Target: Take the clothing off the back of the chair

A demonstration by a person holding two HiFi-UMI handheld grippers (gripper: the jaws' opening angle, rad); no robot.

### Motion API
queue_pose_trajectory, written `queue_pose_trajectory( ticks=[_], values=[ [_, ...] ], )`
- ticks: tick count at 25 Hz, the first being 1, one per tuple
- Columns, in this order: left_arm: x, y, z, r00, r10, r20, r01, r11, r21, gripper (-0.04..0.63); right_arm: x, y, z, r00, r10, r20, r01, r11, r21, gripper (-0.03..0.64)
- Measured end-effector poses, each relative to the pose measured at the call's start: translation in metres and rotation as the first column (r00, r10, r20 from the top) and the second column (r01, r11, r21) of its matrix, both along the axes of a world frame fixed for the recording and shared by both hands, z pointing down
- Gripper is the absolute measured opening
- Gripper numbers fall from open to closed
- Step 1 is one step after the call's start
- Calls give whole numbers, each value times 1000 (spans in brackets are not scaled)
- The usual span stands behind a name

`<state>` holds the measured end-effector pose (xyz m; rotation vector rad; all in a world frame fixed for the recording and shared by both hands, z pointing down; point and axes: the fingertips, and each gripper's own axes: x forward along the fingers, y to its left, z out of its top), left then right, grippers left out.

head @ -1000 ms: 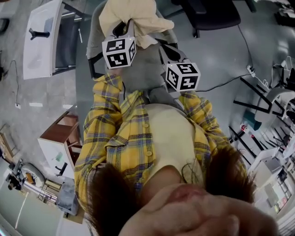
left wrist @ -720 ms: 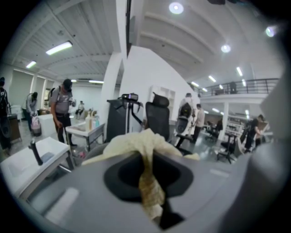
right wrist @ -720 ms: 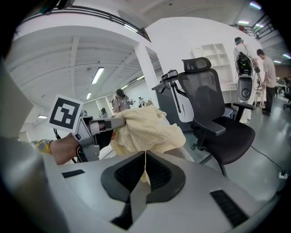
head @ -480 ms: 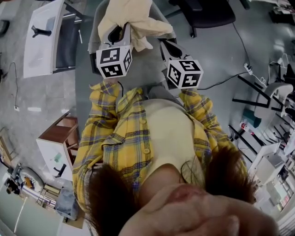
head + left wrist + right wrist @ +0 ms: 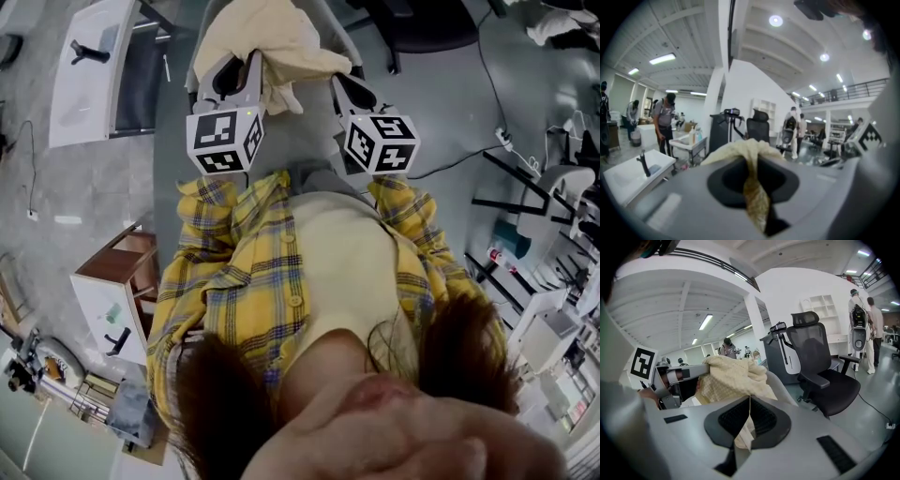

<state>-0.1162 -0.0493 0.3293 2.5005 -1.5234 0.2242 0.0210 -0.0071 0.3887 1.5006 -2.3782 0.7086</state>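
Left claw (image 5: pixel 251 67) and right claw (image 5: pixel 339 86) pinching cream garment (image 5: pixel 272 33), grey chair (image 5: pixel 298 141) beneath, black office chair (image 5: pixel 820 352) beyond

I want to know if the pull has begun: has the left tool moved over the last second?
Yes: against the white table, the left tool has come down the head view, toward the person.

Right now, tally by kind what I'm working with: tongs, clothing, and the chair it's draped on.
Tongs: 2, the left tongs and the right tongs, both pinching the cloth
Clothing: 1, the cream clothing
Chair: 1, the gray chair
Total: 4
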Motion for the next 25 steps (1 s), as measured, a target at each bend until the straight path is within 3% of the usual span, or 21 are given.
queue_pose_trajectory(
  ticks=[8,25],
  values=[
    [-7,23,-5,1000,-2,-19,2,1000,-13,54,-3,8,-15,1000,-7,-7,7,999,34,15],
    [-18,69,9,999,-45,10,45,998,-44,54,-7,27,-36,1000,-10,9,10,996,87,15]
  ],
)
